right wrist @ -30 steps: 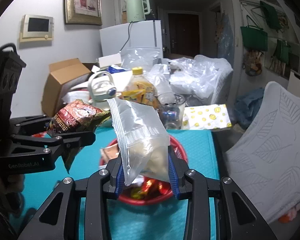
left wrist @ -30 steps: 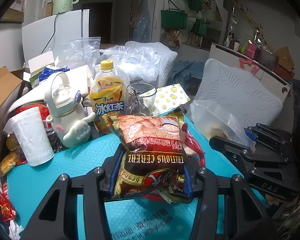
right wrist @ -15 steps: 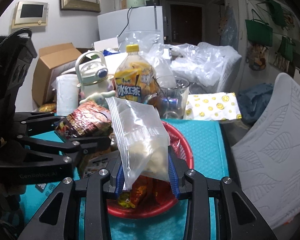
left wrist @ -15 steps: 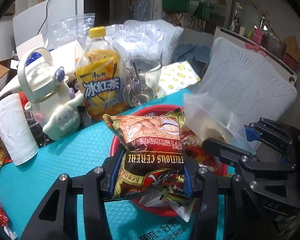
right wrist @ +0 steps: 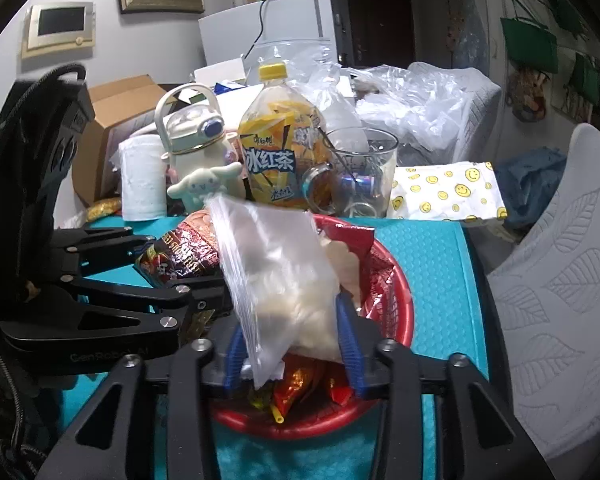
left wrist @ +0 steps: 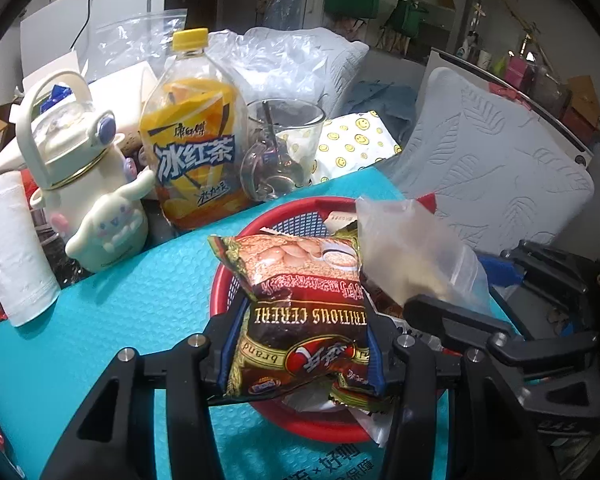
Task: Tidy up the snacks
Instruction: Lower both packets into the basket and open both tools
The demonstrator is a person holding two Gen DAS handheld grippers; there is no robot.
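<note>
Over the round red plastic basket (right wrist: 396, 300), the right tool (right wrist: 290, 344) was opening around a clear zip bag (right wrist: 276, 276); the left tool (left wrist: 300, 344) clenched a brown cereal packet (left wrist: 300, 304).

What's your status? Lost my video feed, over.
Left gripper shut on cereal packet above red basket. Right gripper opening, clear zip bag between its jaws over the basket. Nothing in the way.

I count two tools (left wrist: 300, 344) (right wrist: 292, 344), one red basket (left wrist: 300, 208), one cereal packet (left wrist: 300, 304), one clear bag (right wrist: 276, 272), one tea bottle (left wrist: 192, 152), one glass (left wrist: 284, 148).
</note>
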